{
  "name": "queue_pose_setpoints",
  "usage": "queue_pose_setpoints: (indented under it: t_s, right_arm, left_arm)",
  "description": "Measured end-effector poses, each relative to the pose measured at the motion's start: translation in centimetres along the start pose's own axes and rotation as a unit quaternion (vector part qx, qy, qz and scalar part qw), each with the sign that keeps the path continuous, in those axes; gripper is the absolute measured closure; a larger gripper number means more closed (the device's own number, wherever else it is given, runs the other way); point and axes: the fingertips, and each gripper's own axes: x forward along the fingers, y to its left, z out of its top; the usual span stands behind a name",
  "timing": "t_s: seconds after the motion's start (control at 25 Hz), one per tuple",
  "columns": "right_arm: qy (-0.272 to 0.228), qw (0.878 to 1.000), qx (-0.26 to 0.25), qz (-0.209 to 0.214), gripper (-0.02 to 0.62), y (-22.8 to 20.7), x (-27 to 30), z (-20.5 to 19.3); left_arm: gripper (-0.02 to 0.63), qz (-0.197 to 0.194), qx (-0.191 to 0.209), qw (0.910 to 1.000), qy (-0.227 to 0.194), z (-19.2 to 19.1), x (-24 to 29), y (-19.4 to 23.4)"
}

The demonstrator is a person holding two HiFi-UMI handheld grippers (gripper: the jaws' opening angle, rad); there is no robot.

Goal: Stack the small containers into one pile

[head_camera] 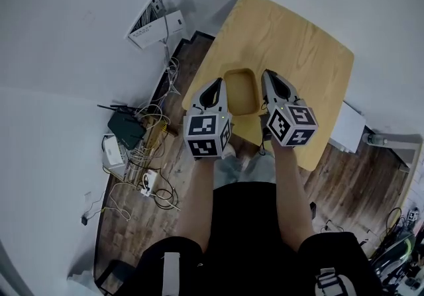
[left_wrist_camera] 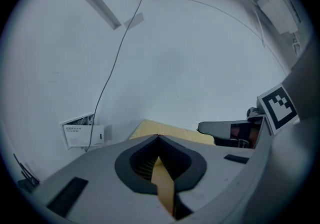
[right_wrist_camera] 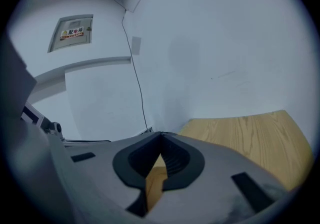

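Note:
One small tan container sits on the wooden table, near its front edge; I cannot tell whether others are nested in it. My left gripper hovers just left of it and my right gripper just right of it, both pointing away from me. In the left gripper view the jaws meet at their tips with nothing between them, and the right gripper shows at the side. The right gripper view shows its jaws closed too, with the table beyond.
The table is small, with edges close on all sides. On the floor to the left lie a black router and tangled cables. A white box is fixed to the wall, and another white box stands right of the table.

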Motion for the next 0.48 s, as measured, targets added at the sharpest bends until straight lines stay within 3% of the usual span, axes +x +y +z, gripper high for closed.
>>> queue_pose_setpoints:
  t_s: [0.48]
  right_arm:
    - [-0.085, 0.996, -0.023, 0.019, 0.592, 1.2, -3.5, 6.7]
  left_arm:
    - [0.604, -0.027, 0.032, 0.9974, -0.058, 5.6, -1.6, -2.7]
